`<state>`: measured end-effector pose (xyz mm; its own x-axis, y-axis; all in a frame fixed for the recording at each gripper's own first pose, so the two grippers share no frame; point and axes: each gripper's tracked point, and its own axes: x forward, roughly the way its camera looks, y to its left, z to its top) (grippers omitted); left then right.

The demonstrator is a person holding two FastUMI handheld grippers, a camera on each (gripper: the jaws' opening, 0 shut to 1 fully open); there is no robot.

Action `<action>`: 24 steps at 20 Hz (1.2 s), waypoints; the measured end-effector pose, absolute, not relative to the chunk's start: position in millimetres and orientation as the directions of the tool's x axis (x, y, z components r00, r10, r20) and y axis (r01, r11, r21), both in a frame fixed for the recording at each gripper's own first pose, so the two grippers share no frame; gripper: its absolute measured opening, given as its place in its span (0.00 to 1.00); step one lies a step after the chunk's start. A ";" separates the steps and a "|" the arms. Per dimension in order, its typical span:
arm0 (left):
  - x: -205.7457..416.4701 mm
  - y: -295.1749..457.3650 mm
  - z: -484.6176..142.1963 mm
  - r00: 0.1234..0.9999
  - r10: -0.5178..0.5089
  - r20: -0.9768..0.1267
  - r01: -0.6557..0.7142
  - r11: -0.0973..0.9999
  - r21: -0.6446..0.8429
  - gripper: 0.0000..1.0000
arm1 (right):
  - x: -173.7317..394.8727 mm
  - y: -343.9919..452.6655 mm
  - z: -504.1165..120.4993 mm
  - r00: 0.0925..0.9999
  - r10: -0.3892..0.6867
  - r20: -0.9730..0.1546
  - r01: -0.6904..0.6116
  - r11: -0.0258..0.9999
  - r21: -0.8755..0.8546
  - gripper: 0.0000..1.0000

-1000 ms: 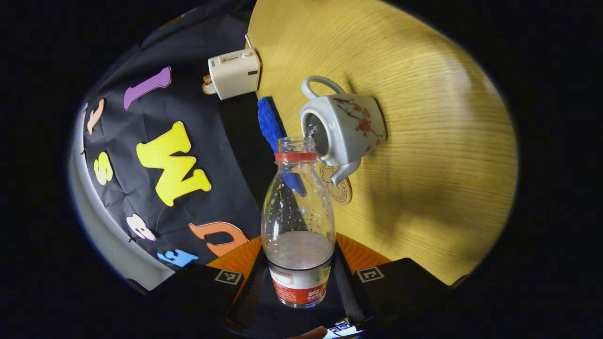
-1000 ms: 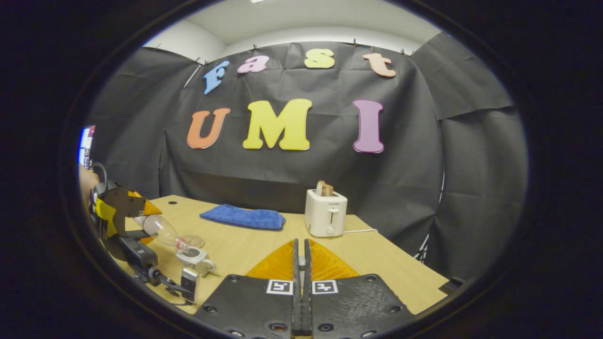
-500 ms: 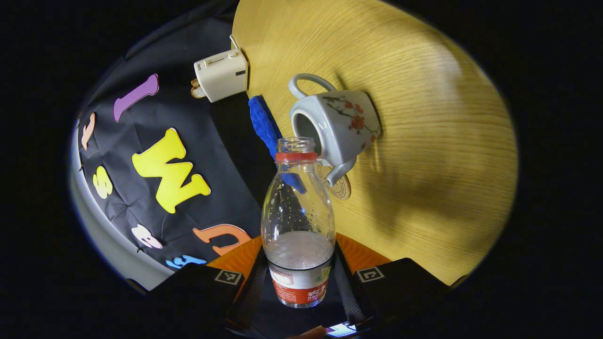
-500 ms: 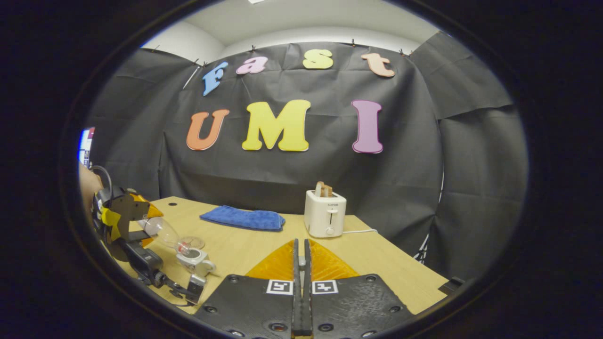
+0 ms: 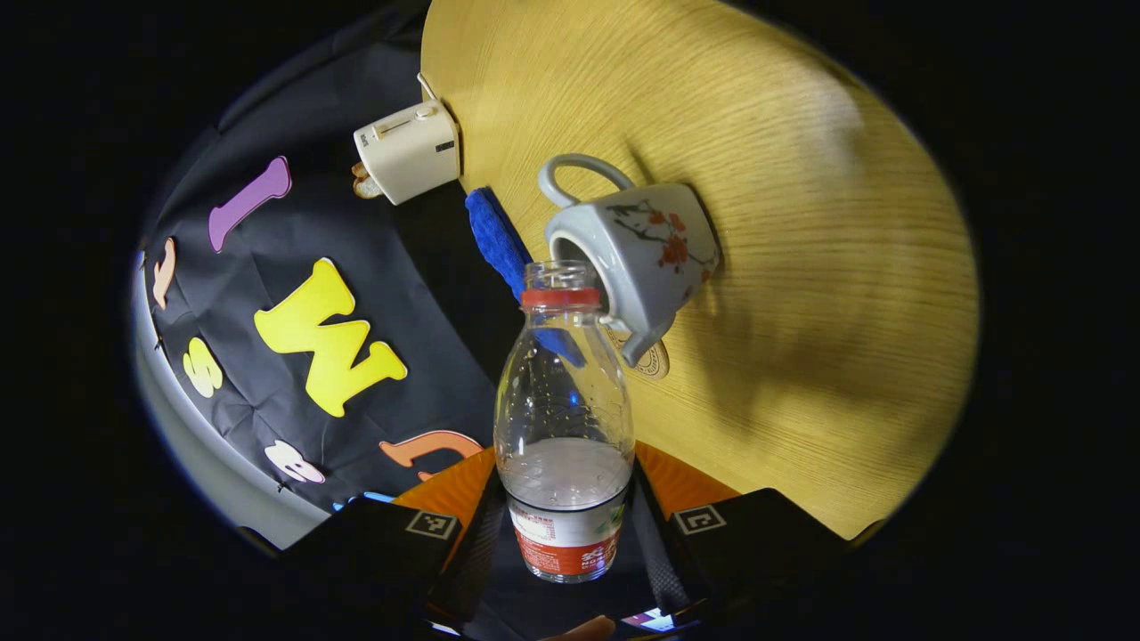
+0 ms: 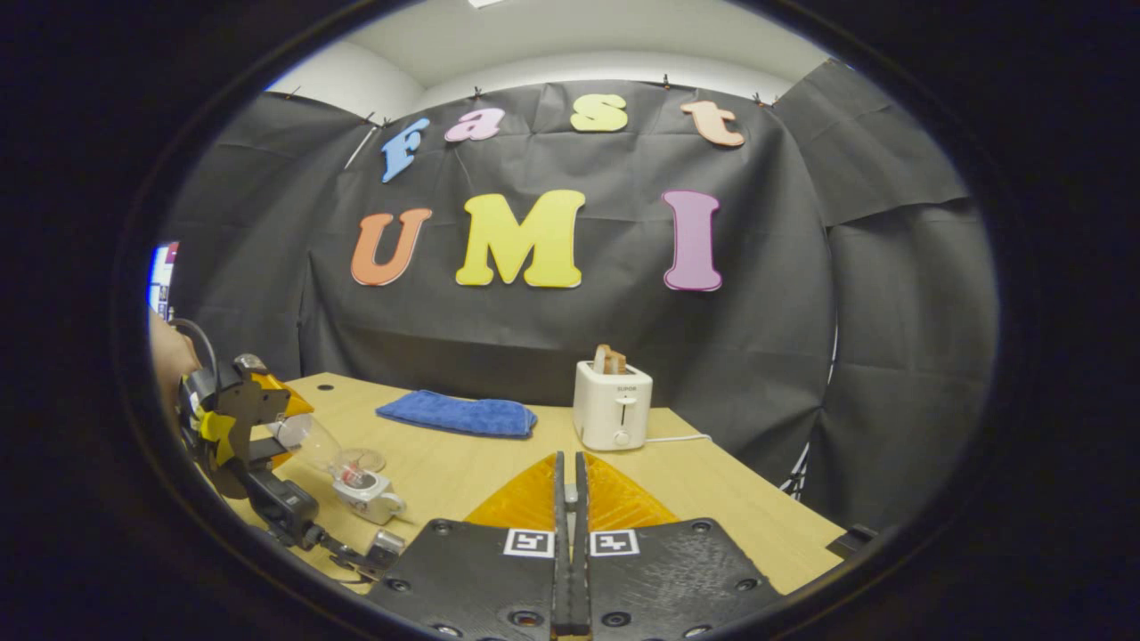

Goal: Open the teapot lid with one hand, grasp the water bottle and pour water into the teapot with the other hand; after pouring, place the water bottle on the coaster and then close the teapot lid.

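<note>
Clearly, the left gripper [image 5: 570,525] clamps the clear plastic water bottle with a red neck ring and red label [image 5: 565,418], one finger pressing on each side of its lower body. Seen in the left gripper view, the bottle's open mouth sits right at the rim of the grey ceramic teapot with red blossom painting [image 5: 646,254], which stands with its opening uncovered on the pale wooden surface [image 5: 802,267]. A round patterned coaster [image 5: 655,363] lies on the wood just beside the teapot's spout. Some water remains in the bottle near the label.

Farther off are a folded blue cloth [image 5: 495,236] and a white toaster [image 5: 408,151] at the surface's edge.

From the right gripper view, the right gripper [image 6: 567,499] has its fingers pressed together; whether anything is pinched between them I cannot tell. At the left, the bottle [image 6: 312,441] is tipped mouth-down toward the teapot [image 6: 372,494], with the cloth [image 6: 456,414] and toaster [image 6: 612,414] behind.
</note>
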<state>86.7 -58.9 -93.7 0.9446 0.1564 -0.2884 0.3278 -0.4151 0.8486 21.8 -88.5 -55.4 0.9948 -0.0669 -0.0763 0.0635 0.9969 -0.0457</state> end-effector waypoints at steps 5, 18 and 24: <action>89.0 -64.1 -81.6 0.952 0.166 -0.259 0.307 -0.457 0.835 0.73 | 22.2 -90.9 -54.8 0.995 -0.067 -0.077 0.065 0.997 -0.036 0.00; 83.4 -76.6 -40.2 0.980 0.144 -0.140 0.200 -0.628 0.752 0.73 | 18.3 -95.1 -46.4 0.996 -0.069 -0.058 0.068 0.997 -0.027 0.00; 96.0 -66.3 -54.7 0.966 0.149 -0.212 0.258 -0.575 0.776 0.73 | 18.6 -96.0 -47.8 0.995 -0.071 -0.064 0.070 0.997 -0.025 0.00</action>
